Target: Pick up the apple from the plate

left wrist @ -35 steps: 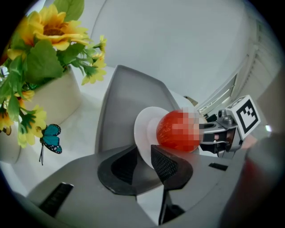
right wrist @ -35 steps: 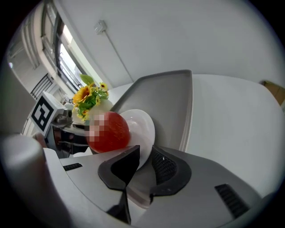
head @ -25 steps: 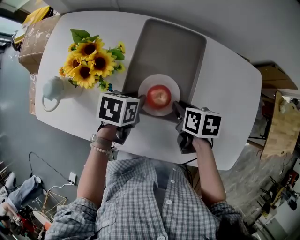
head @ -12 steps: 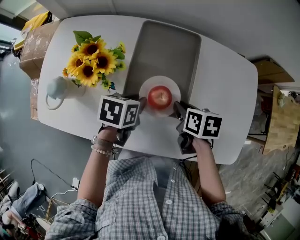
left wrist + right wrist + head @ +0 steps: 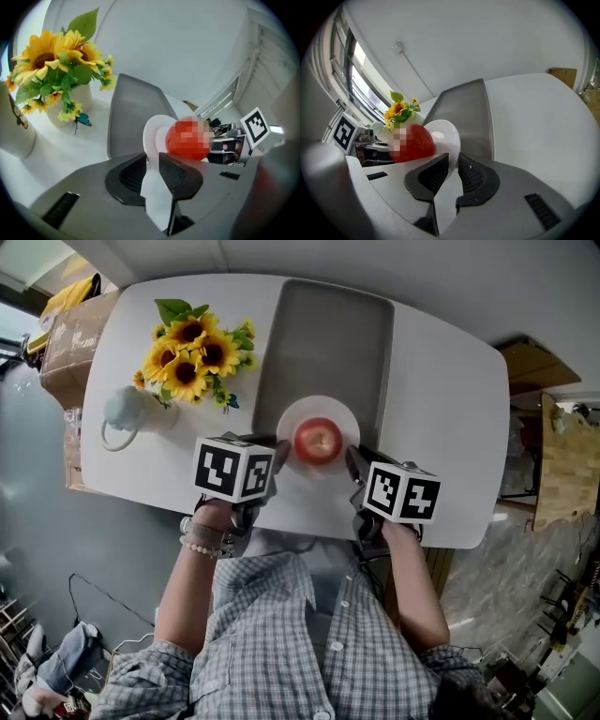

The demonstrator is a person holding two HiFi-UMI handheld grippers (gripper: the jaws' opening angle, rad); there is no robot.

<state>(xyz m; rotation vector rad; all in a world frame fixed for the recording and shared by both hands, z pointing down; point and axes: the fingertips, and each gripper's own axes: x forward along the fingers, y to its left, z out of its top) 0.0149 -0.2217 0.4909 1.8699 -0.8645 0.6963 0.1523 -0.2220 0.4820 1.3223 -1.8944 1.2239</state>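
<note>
A red apple (image 5: 318, 441) lies on a small white plate (image 5: 341, 418) at the near end of a grey tray (image 5: 328, 334). My left gripper (image 5: 282, 450) is at the plate's left rim and my right gripper (image 5: 352, 457) at its right rim. In the left gripper view the jaws (image 5: 152, 157) stand nearly together with the plate's (image 5: 152, 136) edge between them and the apple (image 5: 187, 139) just beyond. The right gripper view shows the same: the gripper (image 5: 453, 159) nips the plate's (image 5: 443, 133) rim, with the apple (image 5: 412, 143) to its left.
A white jug (image 5: 127, 409) of sunflowers (image 5: 195, 357) stands at the left of the white table (image 5: 450, 399). A cardboard box (image 5: 70, 320) sits beyond the table's left end. The tray's far part (image 5: 464, 108) holds nothing.
The head view has shifted a little. Both grippers stay at the plate's rim, and the apple has not left the plate.
</note>
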